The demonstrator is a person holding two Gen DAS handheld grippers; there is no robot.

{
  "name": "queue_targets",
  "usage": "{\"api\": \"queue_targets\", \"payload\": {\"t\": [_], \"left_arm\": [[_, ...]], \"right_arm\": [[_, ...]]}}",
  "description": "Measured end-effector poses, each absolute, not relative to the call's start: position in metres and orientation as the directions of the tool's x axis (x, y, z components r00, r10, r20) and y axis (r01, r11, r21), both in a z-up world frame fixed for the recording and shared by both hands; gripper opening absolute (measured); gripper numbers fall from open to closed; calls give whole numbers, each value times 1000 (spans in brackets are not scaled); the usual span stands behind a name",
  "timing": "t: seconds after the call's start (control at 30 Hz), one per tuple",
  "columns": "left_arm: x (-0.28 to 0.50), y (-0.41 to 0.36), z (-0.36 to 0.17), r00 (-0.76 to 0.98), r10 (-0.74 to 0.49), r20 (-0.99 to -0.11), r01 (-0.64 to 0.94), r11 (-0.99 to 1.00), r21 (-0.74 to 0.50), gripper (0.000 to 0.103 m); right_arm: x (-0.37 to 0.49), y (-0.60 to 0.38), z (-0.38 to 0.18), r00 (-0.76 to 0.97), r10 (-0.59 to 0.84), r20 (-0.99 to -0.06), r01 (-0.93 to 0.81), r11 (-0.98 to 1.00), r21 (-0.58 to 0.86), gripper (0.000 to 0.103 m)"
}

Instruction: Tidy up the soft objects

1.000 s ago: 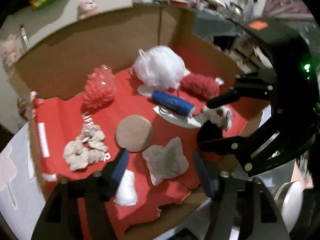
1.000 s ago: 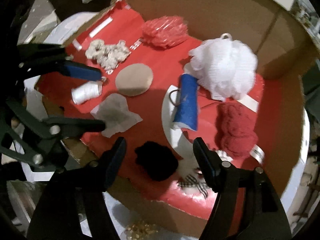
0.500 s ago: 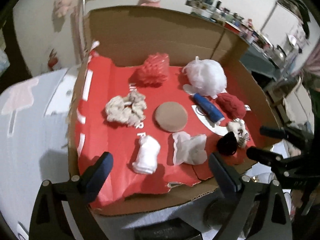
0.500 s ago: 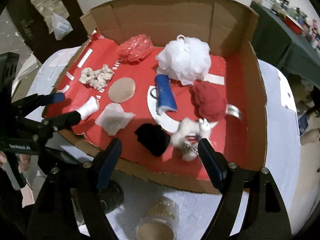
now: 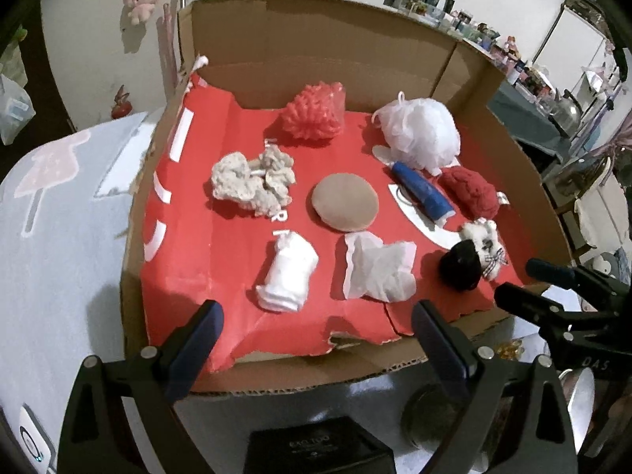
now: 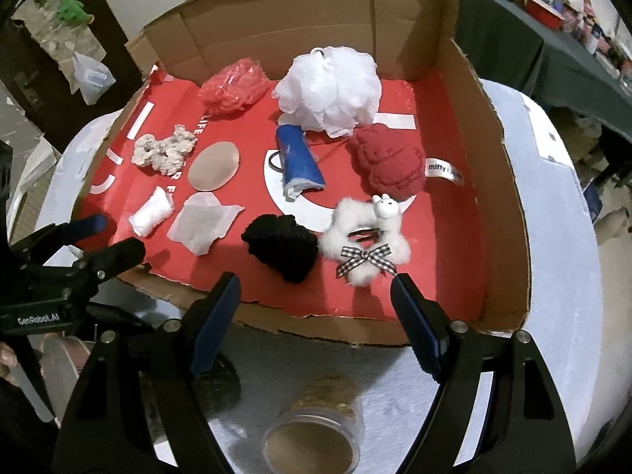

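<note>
A cardboard box (image 5: 324, 39) lined in red holds the soft things. At the back lie a red mesh ball (image 5: 312, 112) and a white loofah (image 5: 422, 134). In the middle are a beige scrunchie (image 5: 252, 185), a tan round pad (image 5: 343, 207), a blue roll (image 5: 422, 191) and a dark red knit (image 6: 391, 162). Near the front lie a white roll (image 5: 288, 272), a white cloth (image 5: 379, 268), a black knit (image 6: 282, 245) and a fluffy white clip (image 6: 367, 233). My left gripper (image 5: 316, 316) hangs open over the box's front edge. My right gripper (image 6: 315, 282) is open too, empty, in front of the black knit.
Tall cardboard walls (image 6: 489, 126) close the box at the back and right. A round jar (image 6: 312, 446) and a dark box (image 5: 316, 450) stand on the white table in front. A dark green table (image 6: 553, 59) lies to the right.
Both grippers drew back from over the box to its front edge and rolled level. Their jaws spread wider. The objects have not moved.
</note>
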State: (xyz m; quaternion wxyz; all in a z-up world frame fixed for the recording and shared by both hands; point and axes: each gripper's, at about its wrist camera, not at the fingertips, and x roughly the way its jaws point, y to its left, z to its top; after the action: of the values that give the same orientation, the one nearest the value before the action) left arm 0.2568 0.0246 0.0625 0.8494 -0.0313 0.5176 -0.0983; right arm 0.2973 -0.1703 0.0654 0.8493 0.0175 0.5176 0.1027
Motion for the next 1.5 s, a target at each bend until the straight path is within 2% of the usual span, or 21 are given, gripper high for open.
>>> {"api": "queue_targets", "payload": {"t": [0.57,1.5], "left_arm": [[254,17,54,464,-130,-876,107,990,-90,97],[257,17,55,496,-116,-861,98,992,-77,97]], "right_arm": [[299,-178,54,449,186,-874,-116,982,149,78],[295,-178,54,490,164,-856,-116,986,122,78]]}}
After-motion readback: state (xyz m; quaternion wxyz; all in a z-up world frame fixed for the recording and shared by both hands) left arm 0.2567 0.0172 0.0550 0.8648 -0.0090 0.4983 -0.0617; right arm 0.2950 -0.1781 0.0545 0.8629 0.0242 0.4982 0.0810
